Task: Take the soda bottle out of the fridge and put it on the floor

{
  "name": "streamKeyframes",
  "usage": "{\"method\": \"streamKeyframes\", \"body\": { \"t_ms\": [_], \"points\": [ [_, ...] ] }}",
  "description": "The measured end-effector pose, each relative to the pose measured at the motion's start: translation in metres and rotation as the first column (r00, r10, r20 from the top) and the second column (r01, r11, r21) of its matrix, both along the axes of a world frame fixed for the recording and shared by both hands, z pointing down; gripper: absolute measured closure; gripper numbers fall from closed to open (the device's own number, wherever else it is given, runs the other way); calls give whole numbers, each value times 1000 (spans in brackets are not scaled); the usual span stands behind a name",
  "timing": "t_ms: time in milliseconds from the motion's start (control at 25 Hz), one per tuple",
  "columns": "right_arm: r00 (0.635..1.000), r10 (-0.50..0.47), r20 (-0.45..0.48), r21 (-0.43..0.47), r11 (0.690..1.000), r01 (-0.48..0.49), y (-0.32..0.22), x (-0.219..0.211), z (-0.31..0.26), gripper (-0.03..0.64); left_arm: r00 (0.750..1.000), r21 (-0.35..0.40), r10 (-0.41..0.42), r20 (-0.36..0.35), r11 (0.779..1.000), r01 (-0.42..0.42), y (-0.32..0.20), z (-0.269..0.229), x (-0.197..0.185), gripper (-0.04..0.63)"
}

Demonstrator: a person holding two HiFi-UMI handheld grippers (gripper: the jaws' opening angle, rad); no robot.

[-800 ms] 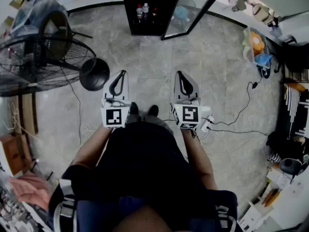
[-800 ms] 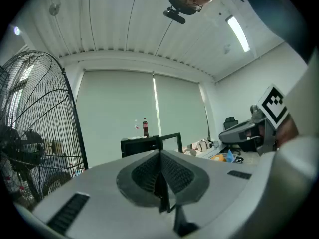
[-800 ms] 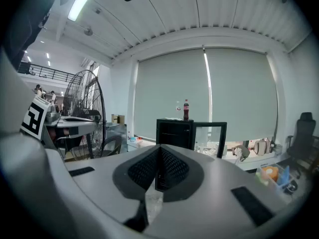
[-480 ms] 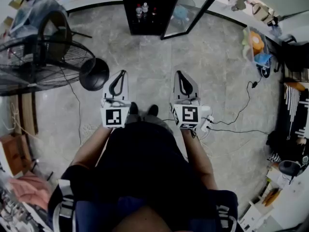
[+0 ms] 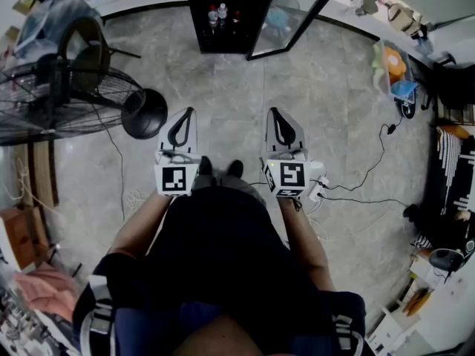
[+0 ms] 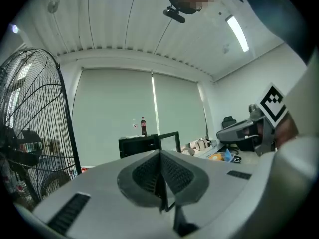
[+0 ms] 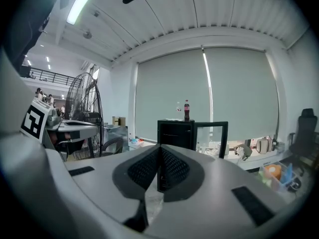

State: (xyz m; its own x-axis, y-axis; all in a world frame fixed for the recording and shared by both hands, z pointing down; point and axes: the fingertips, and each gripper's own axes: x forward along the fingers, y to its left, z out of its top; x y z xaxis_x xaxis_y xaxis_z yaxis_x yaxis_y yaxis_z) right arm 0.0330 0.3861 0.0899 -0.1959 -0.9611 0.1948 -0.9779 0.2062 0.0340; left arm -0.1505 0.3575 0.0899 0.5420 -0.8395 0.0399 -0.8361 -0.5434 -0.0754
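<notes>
Upright, apparently atop the fridge (image 5: 260,13) (its door (image 5: 289,17) open), the soda bottle (image 7: 187,109) stood straight ahead, well apart from the left gripper (image 5: 190,111) and right gripper (image 5: 273,111), both closed and empty.

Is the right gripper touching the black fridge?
Apart. The head view shows the right gripper, jaws shut, held over the floor, with a broad stretch of tiles between it and the fridge at the top.

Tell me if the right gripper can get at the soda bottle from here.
Probably not yet: the right gripper is shut and the soda bottle stands atop the fridge well across the floor. Nothing blocks the way; stepping closer should do.
</notes>
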Motion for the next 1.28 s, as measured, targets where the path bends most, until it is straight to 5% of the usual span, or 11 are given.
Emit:
{"method": "streamKeyframes", "body": {
  "t_ms": [280, 800, 1280],
  "points": [
    [1000, -16, 1, -3, 1000, 16, -1, -2, 2, 595, 1000, -5, 6, 7, 1000, -6, 0, 2, -1, 569],
    [999, -37, 20, -1, 999, 37, -14, 4, 5, 352, 1000, -16, 6, 7, 1000, -6, -3, 7, 2, 571],
    [994, -101, 34, 2, 995, 101, -36, 26, 19, 314, 999, -21, -29, 22, 999, 30, -14, 15, 25, 571]
  ]
}}
